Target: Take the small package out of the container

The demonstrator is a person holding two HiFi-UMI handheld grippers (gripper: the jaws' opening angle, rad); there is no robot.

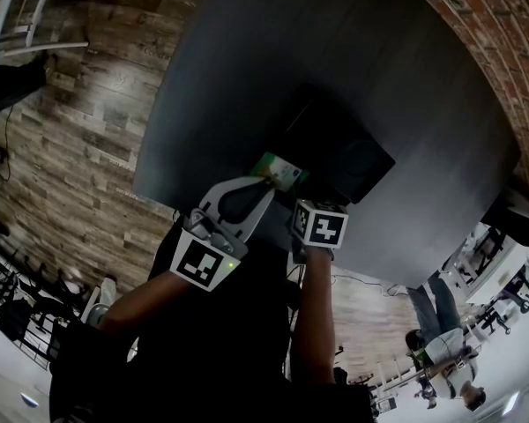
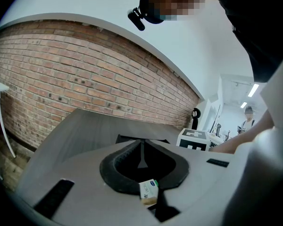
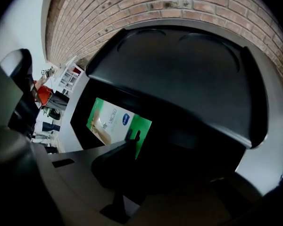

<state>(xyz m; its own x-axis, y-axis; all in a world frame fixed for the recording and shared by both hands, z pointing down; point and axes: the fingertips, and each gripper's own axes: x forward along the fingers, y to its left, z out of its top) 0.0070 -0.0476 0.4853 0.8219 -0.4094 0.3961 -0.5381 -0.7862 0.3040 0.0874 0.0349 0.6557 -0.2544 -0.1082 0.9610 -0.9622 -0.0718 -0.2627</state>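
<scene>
The left claw [image 1: 266, 181] pinches the small green package [image 1: 280, 171] at the left end of the black container [image 1: 357, 161], by the near edge of the tabletop [image 1: 379, 60]. The right claw [image 1: 324, 203] is at its rim, its grip too dark to tell.

One small green-and-white package [image 1: 279, 171] at frame centre, one black plastic container [image 1: 361, 161] around it, one dark grey table [image 1: 335, 51] across the upper middle, and two grey hand-held tongs below centre: left tongs [image 1: 266, 180], right tongs [image 3: 133, 136].
</scene>
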